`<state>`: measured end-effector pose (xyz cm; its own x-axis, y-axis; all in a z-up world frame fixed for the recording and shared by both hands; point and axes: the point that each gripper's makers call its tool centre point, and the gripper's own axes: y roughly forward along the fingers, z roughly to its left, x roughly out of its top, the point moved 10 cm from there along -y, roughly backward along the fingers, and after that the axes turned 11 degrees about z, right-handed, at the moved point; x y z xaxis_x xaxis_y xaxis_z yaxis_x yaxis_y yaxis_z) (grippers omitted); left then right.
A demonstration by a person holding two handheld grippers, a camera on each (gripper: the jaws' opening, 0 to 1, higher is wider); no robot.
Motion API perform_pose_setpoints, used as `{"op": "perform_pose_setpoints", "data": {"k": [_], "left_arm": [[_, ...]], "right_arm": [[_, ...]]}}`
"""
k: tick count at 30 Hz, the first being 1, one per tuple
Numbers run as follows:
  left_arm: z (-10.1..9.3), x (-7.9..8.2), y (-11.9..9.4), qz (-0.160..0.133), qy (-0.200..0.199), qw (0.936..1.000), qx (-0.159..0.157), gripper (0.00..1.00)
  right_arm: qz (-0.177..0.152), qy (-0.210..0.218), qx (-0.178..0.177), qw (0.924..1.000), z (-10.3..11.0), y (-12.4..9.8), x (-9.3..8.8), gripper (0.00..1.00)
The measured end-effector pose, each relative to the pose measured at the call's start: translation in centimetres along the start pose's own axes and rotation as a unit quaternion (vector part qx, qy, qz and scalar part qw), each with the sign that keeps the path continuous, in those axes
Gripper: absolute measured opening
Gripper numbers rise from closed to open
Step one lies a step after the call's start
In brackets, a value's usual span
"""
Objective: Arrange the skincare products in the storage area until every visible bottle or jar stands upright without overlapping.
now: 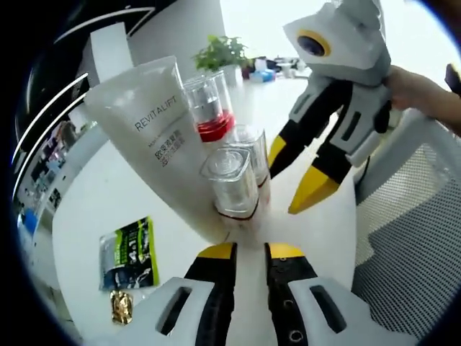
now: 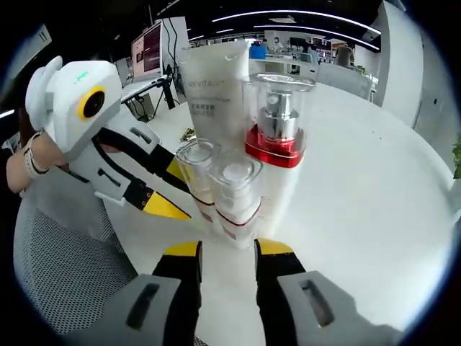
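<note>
Upright cluster of white tube (image 1: 155, 137), pump bottle (image 2: 277, 137) and two clear-capped bottles (image 2: 234, 194) just ahead of both narrow-jawed, empty grippers; approach slowly to avoid toppling them.

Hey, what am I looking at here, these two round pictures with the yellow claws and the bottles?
A person holds a two-jaw tool in each hand, each carrying a fisheye camera. The left gripper view looks along the left gripper; the right gripper view along the right gripper. Each tool also appears in the other's picture. Both jaw pairs look empty, with a gap between them. On the white table stand a white tube, a bottle with a red collar and two clear-capped bottles. A green packet lies nearby, beside a mesh chair.
</note>
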<state>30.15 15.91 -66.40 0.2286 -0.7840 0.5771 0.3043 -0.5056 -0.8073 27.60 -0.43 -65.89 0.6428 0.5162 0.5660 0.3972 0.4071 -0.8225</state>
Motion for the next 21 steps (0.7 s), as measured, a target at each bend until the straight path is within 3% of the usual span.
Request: {"op": "perform_pose_setpoints", "data": {"k": [21], "left_arm": [[-0.3, 0.9, -0.6, -0.016, 0.016, 0.9997, -0.006, 0.11]], "right_arm": [[-0.008, -0.025, -0.012, 0.9996, 0.6, -0.9, 1.2, 0.29]]}}
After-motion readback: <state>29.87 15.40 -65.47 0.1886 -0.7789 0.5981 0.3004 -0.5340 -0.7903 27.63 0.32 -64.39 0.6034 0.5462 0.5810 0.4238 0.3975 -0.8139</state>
